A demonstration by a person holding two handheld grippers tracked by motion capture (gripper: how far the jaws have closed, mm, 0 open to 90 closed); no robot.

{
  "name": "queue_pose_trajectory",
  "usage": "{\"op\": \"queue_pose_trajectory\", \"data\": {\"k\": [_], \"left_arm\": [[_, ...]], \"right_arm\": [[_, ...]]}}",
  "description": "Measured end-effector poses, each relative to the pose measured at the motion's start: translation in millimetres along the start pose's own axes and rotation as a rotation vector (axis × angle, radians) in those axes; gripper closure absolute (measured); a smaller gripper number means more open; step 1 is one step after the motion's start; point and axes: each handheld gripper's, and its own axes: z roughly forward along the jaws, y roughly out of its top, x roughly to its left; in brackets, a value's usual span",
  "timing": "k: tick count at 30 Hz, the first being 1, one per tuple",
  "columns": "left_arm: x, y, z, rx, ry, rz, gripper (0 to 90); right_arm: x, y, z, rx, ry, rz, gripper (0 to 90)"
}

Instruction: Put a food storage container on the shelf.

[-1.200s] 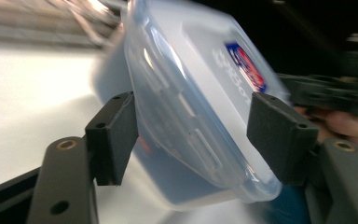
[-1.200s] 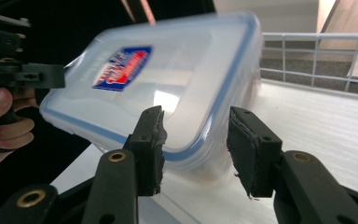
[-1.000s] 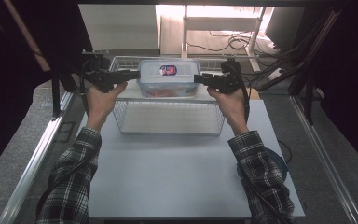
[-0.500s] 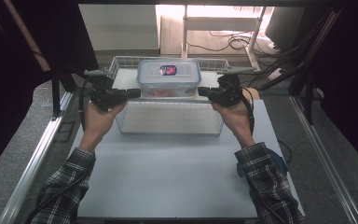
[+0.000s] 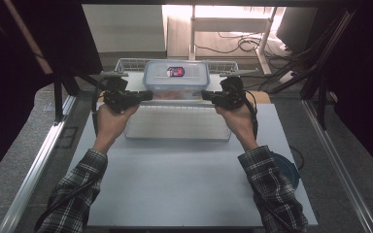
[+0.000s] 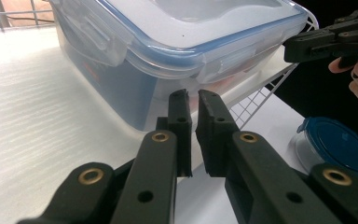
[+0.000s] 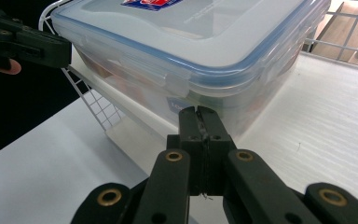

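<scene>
Left gripper (image 5: 145,94): held in the person's left hand (image 5: 110,116); points level at the left side of the food container; jaws have just been closing and now stand almost together with a thin gap, nothing between them; tips just short of the container wall, below its side clasp.
Right gripper (image 5: 206,95): held in the right hand (image 5: 238,116); points level at the container's right side; jaws have just been closing and now press flat together, nothing gripped; tips close to the container wall, contact not certain.
Food container (image 5: 176,77): clear plastic box, blue-rimmed clip lid with a red-and-blue label; stands upright on the white shelf top, at its near edge, between the two grippers; reddish contents show dimly through the wall.
White shelf (image 5: 177,121): wire-sided rack with a flat white top, at the far middle of the worktop.
Wire basket (image 5: 126,64): behind the container, along the worktop's far edge.
Blue-lidded tub (image 5: 285,170): round, low, at the worktop's right edge, near the right sleeve.
Worktop (image 5: 175,184): pale grey board.
</scene>
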Motion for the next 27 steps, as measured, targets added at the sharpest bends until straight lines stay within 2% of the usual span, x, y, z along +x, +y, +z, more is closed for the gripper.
{"op": "queue_pose_trajectory", "data": {"k": [6,8,15,17,22,27], "left_arm": [[-3.1,-4.9,-6.5,-0.008,0.004,0.015,80.3],[-5.3,-9.1,-10.2,-0.009,0.005,0.020,76.3],[-17.4,-29.4,-19.4,-0.002,-0.001,0.064,54.9],[-22.5,-35.8,-19.9,0.007,-0.008,0.089,49.5],[-33.5,-50.5,-19.8,0.037,-0.006,0.136,40.1],[-41.4,-69.4,-16.4,0.073,-0.024,0.144,32.1]], "right_arm": [[1.3,-4.3,-1.7,0.003,0.012,-0.004,88.2],[2.0,-8.4,-5.1,0.004,0.018,-0.005,84.6],[5.3,-25.4,-19.8,0.011,0.025,-0.013,64.5],[8.1,-30.6,-23.3,0.015,0.025,-0.020,58.5],[19.2,-44.8,-29.7,0.045,0.041,-0.055,44.8],[31.7,-59.1,-36.4,0.056,0.048,-0.078,34.1]]}}
